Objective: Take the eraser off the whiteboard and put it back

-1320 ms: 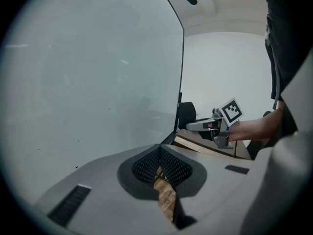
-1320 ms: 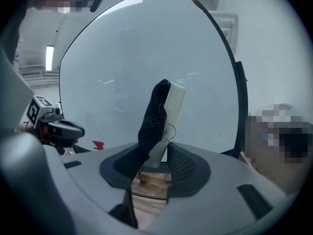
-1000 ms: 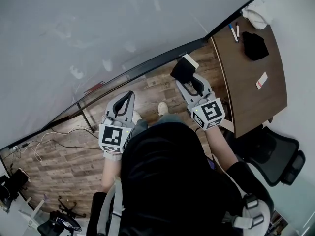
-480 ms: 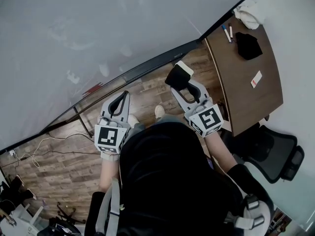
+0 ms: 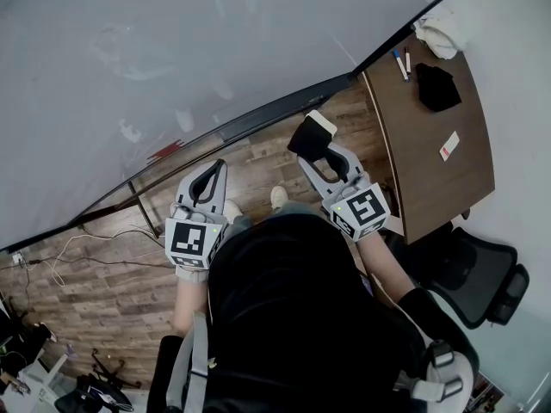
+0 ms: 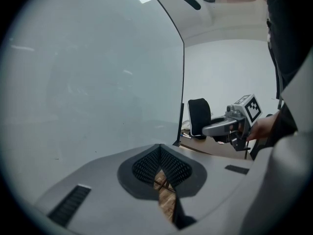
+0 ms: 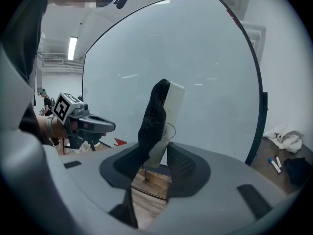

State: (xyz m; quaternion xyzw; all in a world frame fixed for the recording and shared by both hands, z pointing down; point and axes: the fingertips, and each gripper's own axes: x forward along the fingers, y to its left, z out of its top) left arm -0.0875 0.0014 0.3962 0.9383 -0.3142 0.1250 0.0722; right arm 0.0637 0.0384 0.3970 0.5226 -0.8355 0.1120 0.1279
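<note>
Eraser [image 5: 312, 134] first: where is it sitting, and what is holding it?

The right tool [image 5: 320, 150] is clamping it near its lower end, dark felt against one jaw and the white back against the other. Most of it is sticking out past the tips. It is hanging in front of the lower part of the whiteboard [image 5: 172, 50], seemingly clear of the surface, though I am not managing to judge the gap.

And the left tool [image 5: 215, 172]?

Its jaws are pressing together on nothing. It is hovering off to the side, well apart from the eraser, so it is not getting in the way.

So putting it back is looking like the step in hand. What is that asking for?

I am thinking the wrist needs turning, because the felt is facing sideways across the board and not towards it. The flat face should be meeting the surface squarely, never edge first. With the grip so low, the eraser is likely to pivot, so the push should be going in gently.

What am I watching for?

Letting go too early. If it is not clinging yet, it is dropping to the wooden floor [image 5: 112, 291].
</note>
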